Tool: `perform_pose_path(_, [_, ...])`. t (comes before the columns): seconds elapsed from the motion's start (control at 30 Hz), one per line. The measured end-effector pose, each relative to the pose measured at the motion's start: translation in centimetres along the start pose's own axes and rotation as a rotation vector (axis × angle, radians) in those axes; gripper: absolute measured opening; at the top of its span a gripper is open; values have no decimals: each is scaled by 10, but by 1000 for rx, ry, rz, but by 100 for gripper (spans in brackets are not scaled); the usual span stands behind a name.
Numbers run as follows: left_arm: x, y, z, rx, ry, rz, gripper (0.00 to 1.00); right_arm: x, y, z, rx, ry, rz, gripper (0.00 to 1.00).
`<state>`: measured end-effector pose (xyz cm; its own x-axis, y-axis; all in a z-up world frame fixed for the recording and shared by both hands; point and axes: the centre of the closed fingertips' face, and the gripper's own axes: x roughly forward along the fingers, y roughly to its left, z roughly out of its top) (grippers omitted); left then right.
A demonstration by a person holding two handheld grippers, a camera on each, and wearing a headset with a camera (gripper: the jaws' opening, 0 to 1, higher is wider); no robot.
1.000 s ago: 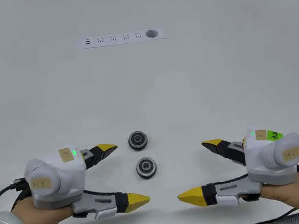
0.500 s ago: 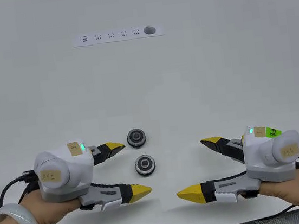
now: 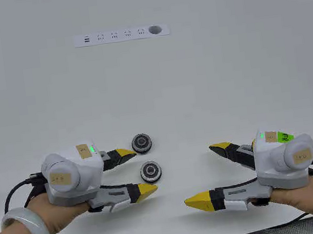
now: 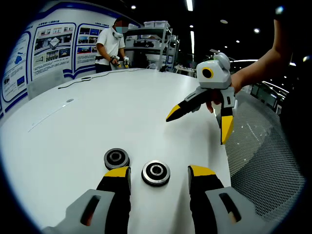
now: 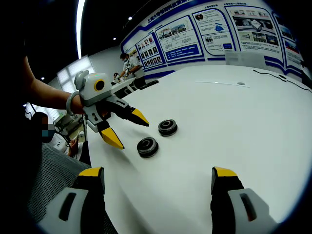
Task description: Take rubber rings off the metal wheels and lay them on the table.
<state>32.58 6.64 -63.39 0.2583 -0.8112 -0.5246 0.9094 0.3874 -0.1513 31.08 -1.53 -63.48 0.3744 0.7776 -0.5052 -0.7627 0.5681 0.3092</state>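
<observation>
The left gripper point(image 3: 140, 170) has slid in over the last second. Its jaws are apart and empty, and the yellow tips now bracket the nearer metal wheel point(image 3: 150, 172) without touching it, so the first grasp looks close. The farther wheel point(image 3: 142, 143) lies just beyond, beside the upper tip. Both rest flat on the white surface point(image 3: 215, 87), and their black rubber rings point(image 4: 145, 174) are not yet off. The right gripper point(image 3: 202, 175) has barely shifted. Its jaws are wide apart, hold nothing and are well clear of the wheels.
</observation>
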Motion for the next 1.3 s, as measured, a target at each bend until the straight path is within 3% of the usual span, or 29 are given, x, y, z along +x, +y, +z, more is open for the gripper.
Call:
perform_pose_path(0.8, [13, 3, -6, 45, 73, 17, 26, 1, 0, -3, 19, -3, 7, 90])
perform_pose_path(1.3, [18, 4, -8, 119, 111, 28, 16, 1, -1, -1, 35, -14, 3, 89])
